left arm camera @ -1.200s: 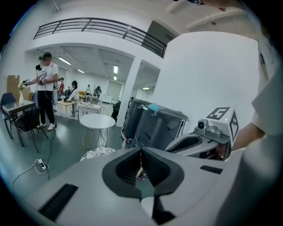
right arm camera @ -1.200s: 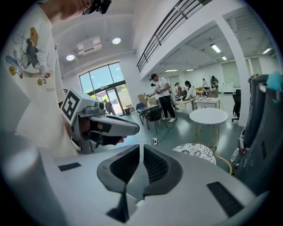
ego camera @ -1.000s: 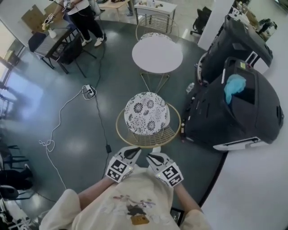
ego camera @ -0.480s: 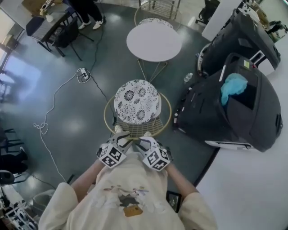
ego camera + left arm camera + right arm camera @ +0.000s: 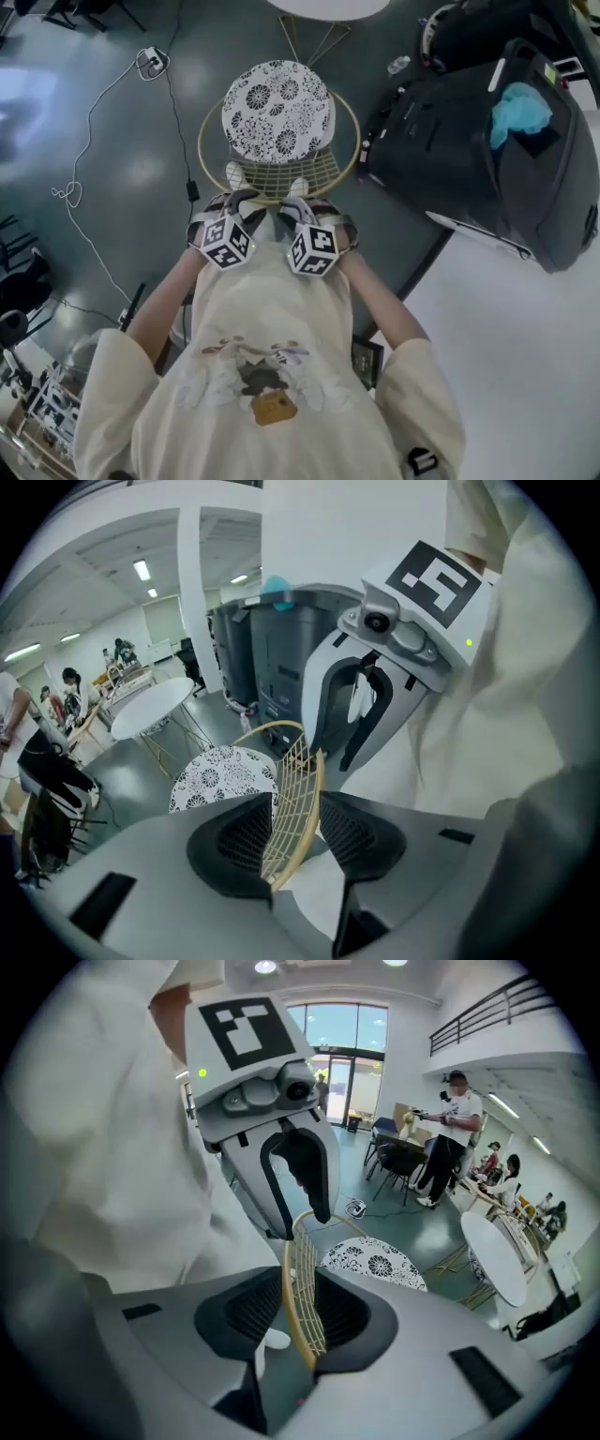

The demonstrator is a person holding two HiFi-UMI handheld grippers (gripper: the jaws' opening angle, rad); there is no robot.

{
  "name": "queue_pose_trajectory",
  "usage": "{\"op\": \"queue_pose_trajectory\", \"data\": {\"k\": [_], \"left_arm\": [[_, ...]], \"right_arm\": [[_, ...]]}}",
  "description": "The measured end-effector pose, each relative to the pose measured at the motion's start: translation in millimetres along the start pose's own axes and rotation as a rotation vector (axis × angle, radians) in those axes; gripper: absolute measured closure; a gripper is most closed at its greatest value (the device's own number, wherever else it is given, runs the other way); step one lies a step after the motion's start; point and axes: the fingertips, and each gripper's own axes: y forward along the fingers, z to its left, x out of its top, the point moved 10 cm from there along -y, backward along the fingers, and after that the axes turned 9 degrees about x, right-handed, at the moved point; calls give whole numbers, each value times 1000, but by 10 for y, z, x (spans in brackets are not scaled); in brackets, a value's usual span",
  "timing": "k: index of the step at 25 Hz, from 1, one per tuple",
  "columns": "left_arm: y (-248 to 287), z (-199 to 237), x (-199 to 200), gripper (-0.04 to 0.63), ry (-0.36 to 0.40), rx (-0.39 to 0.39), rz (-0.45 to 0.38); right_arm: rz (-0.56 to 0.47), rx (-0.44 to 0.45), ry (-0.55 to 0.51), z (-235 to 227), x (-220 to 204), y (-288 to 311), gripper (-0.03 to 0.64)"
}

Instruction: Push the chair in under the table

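As left hand-held gripper (image 5: 239, 187) jaws are opening, right hand-held gripper (image 5: 298, 192) gapes, seemingly loose astride backrest (image 5: 279, 175)

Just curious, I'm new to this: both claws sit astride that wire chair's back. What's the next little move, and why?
Probably close both grippers on the wire backrest of the chair. The left gripper is opening its jaws and the right gripper has its jaws apart, each straddling the rim without gripping it. A grip likely comes before pushing toward the round white table.
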Motion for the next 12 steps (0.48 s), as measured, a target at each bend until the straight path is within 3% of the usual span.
{"op": "queue_pose_trajectory", "data": {"k": [4,12], "left_arm": [[263,-38,-116,448,47,-24,49],[728,-143,-322,448,122,-89,136]], "right_arm": [[80,28,-59,-31,-108,274,511],[156,73,-51,-46,-326,685,511]]}}
